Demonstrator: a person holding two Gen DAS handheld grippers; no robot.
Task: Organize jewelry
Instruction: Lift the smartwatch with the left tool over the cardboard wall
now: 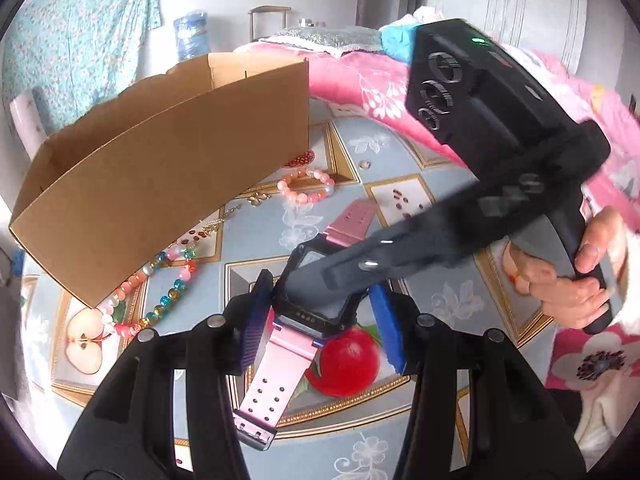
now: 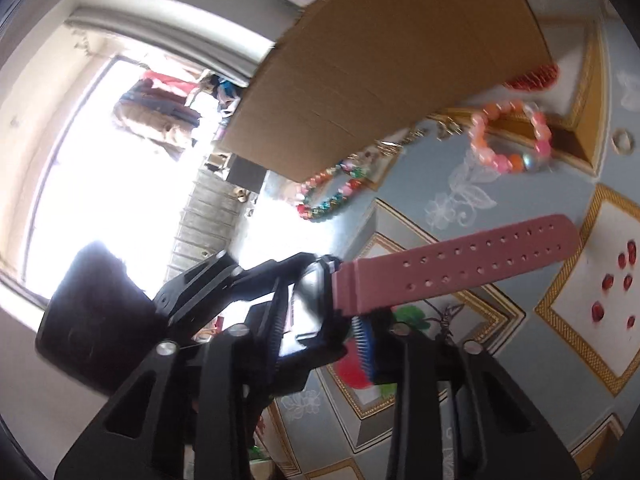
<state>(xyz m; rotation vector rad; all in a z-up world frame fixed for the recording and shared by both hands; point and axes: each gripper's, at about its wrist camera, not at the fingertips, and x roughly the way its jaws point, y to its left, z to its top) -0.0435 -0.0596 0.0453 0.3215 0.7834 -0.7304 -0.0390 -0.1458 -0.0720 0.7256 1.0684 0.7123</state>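
Observation:
A watch (image 1: 316, 296) with a black body and pink straps hangs above the patterned tablecloth. My left gripper (image 1: 320, 316) is shut on the body's sides with its blue pads, and one strap (image 1: 272, 384) hangs toward the camera. My right gripper (image 1: 320, 280) comes in from the right, one finger lying across the watch face. In the right wrist view the right gripper (image 2: 322, 332) is shut on the watch body (image 2: 316, 304). The other strap (image 2: 460, 268) sticks out level, and the left gripper (image 2: 288, 272) reaches in from the left.
An open cardboard box (image 1: 160, 168) (image 2: 380, 60) stands on the table behind the watch. Beside it lie a pink bead bracelet (image 1: 316, 198) (image 2: 500, 162), a multicoloured bead string (image 1: 168, 300) (image 2: 340, 196), a gold chain (image 1: 224, 216) and a small ring (image 1: 365, 165). Pink bedding (image 1: 360, 80) borders the far side.

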